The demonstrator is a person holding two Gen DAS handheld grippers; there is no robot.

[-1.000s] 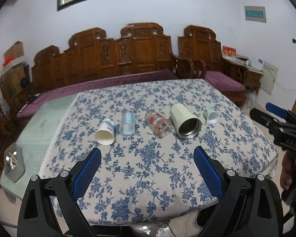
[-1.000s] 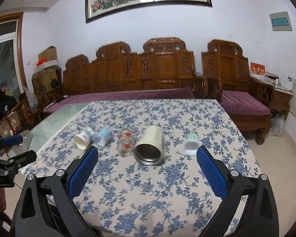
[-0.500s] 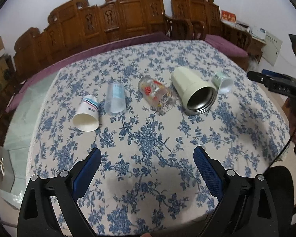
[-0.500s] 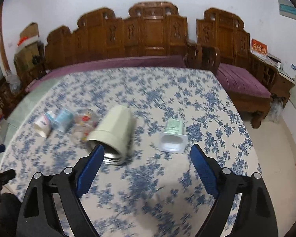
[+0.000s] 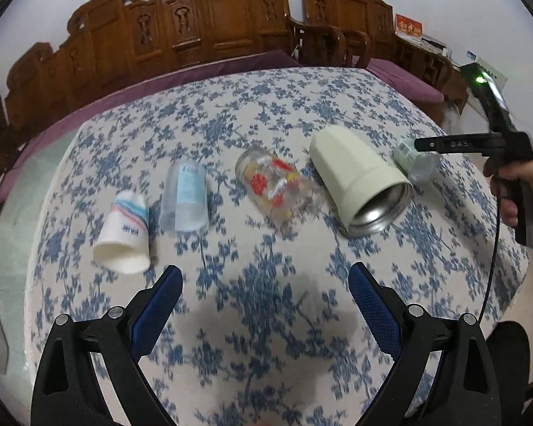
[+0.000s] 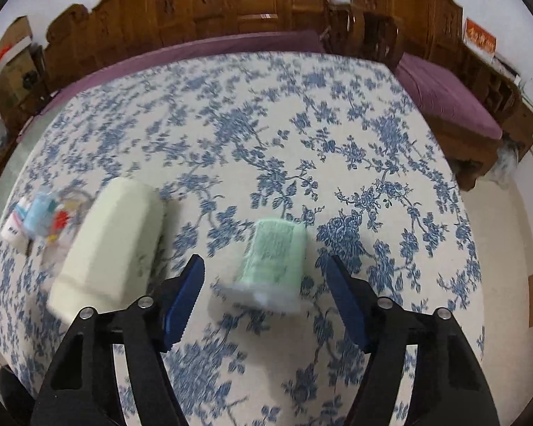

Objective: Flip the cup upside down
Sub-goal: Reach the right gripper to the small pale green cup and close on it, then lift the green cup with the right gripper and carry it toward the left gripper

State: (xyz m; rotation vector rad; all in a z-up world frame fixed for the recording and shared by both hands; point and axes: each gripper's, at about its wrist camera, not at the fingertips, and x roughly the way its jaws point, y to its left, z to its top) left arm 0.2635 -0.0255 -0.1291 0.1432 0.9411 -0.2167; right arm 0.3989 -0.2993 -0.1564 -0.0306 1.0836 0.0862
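Several cups lie on their sides in a row on the floral tablecloth (image 5: 266, 319). From left: a white paper cup (image 5: 124, 232), a clear plastic cup with a blue label (image 5: 185, 197), a glass with red and yellow print (image 5: 275, 186), a large cream steel-lined tumbler (image 5: 359, 184) and a small green-labelled plastic cup (image 6: 272, 266). My right gripper (image 6: 264, 300) is open, its blue fingers either side of the green cup's near end, just above it. My left gripper (image 5: 264, 301) is open and empty over the cloth, in front of the glass. The right gripper also shows in the left wrist view (image 5: 479, 145).
The tumbler (image 6: 106, 248) lies just left of my right gripper's left finger. Carved wooden benches with purple cushions (image 6: 444, 88) stand behind and right of the table. The table's right edge (image 6: 469, 248) drops to a tiled floor.
Both grippers have moved forward and down toward the table. The right gripper has closed in on the green-labelled cup, which now sits between its fingers. No cup has moved.
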